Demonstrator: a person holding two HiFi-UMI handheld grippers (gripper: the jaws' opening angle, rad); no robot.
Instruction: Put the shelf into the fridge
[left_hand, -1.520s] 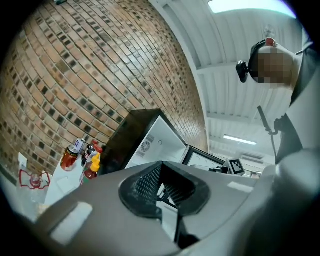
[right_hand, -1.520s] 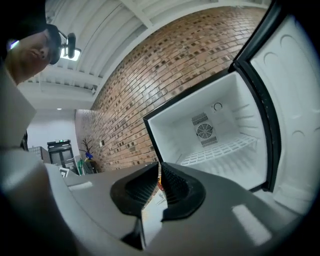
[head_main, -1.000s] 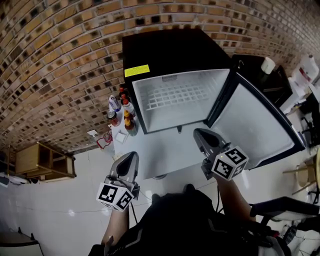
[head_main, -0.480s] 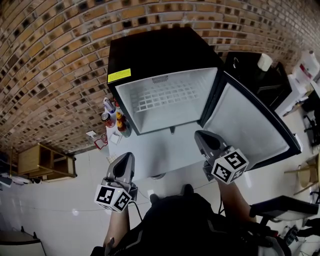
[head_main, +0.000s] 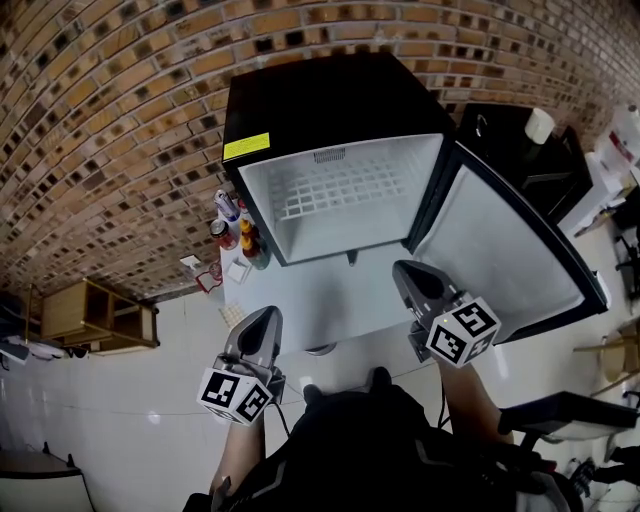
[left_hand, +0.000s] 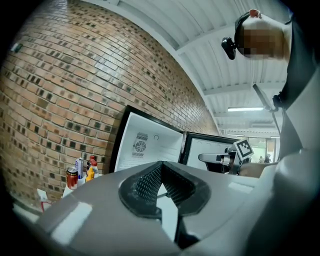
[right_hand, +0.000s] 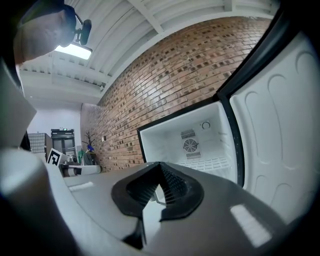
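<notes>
Wire shelf (head_main: 338, 195) is seen lying inside the open fridge (head_main: 330, 100). Left hand-held gripper (head_main: 267, 314) and right hand-held gripper (head_main: 401, 268) are held before the fridge, over the white worktop (head_main: 330, 300), jaws together and empty.

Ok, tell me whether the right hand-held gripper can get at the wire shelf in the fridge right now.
Probably yes. The fridge door stands wide open, and nothing shows between the right hand-held gripper and the wire shelf. Its jaws are shut, so they must open first.
</notes>
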